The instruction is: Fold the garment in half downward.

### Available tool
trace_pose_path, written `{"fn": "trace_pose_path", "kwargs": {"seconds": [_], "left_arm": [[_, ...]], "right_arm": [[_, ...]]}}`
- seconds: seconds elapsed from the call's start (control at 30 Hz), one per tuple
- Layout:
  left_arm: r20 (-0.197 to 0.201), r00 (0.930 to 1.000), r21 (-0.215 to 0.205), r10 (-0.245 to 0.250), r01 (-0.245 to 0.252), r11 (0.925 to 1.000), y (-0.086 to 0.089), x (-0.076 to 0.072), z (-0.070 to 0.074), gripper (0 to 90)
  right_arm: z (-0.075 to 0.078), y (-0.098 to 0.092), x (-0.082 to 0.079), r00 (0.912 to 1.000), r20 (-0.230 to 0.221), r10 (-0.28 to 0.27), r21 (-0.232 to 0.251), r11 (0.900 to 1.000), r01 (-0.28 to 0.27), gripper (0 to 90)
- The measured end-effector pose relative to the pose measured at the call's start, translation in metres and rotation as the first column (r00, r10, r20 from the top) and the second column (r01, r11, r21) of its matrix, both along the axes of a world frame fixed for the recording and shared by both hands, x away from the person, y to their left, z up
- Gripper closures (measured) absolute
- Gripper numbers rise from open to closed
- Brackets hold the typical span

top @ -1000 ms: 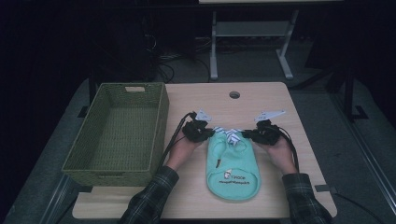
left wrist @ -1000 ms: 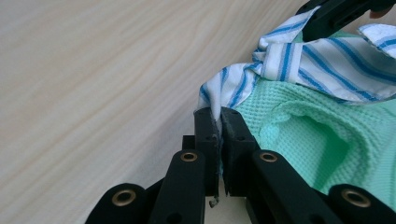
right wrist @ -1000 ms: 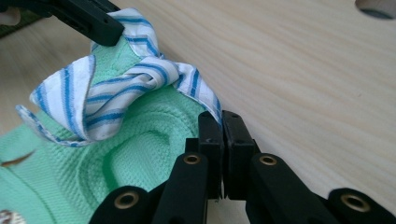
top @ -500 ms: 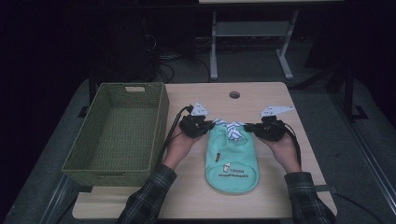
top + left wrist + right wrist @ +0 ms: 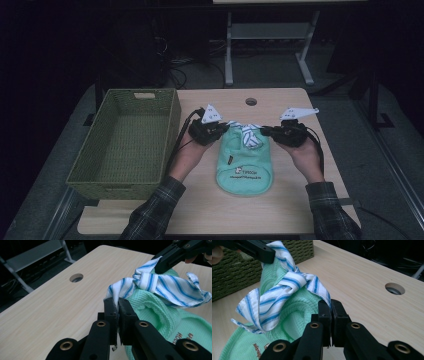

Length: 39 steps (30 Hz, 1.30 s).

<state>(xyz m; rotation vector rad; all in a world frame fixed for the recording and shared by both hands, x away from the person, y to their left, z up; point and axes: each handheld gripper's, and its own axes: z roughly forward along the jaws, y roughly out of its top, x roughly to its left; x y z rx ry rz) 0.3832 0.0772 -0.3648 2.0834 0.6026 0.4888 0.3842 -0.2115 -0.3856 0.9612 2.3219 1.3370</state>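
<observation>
A mint-green knitted garment (image 5: 244,162) with a blue-and-white striped tie (image 5: 248,134) knotted at its collar hangs between the two grippers over the table. My left gripper (image 5: 221,129) is shut on the collar's left end, where its jaws pinch the striped cloth (image 5: 117,293) and the green knit (image 5: 160,317). On the collar's right end my right gripper (image 5: 266,131) is shut, with the striped tie (image 5: 284,293) and the green garment (image 5: 292,322) between and beside its jaws. The garment's lower part with a printed logo rests on the table (image 5: 280,205).
A green woven basket (image 5: 131,137), with nothing in it, stands on the left of the light wooden table. A round cable hole (image 5: 251,101) lies at the table's far middle. A metal stand (image 5: 270,35) is on the dark floor beyond.
Both grippers have risen and moved toward the far side with the collar held, lifting the garment's top off the table. The green cloth now hangs stretched between them.
</observation>
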Motion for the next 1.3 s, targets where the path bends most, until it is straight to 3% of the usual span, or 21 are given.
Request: {"fn": "trace_pose_path", "kwargs": {"seconds": [0.13, 0.27, 0.6, 0.83, 1.0, 1.3], "left_arm": [[0.011, 0.9999, -0.014, 0.012, -0.011, 0.9998, 0.001, 0.005, 0.007, 86.2], [0.049, 0.9988, -0.032, 0.009, -0.008, 0.9994, 0.002, 0.003, 0.017, 86.1], [-0.018, 0.9994, 0.008, -0.029, 0.029, 0.9996, 0.001, -0.016, -0.015, 85.6], [0.016, 0.9980, 0.018, -0.062, 0.062, 0.9979, -0.001, -0.031, -0.021, 85.3], [0.019, 0.9956, -0.004, -0.092, 0.092, 0.9957, -0.003, -0.043, -0.024, 85.2], [-0.054, 0.9855, -0.047, -0.161, 0.158, 0.9863, -0.005, -0.062, -0.031, 85.0]], "right_arm": [[0.005, 0.003, 0.001, 0.9994, 0.034, -0.009, -0.014, 1.000, 0.009, 87.6], [0.016, 0.003, 0.002, 0.9974, 0.070, -0.020, 0.005, 1.000, 0.020, 87.3], [-0.011, 0.002, -0.015, 0.9992, 0.041, 0.006, -0.018, 1.000, -0.005, 87.1], [-0.019, 0.007, -0.028, 0.9982, 0.053, 0.027, -0.039, 0.999, -0.025, 86.2], [-0.023, 0.001, -0.036, 0.9980, 0.047, 0.042, -0.033, 0.999, -0.041, 86.0], [-0.030, -0.012, -0.048, 0.9970, 0.016, 0.075, -0.009, 0.997, -0.075, 84.6]]}}
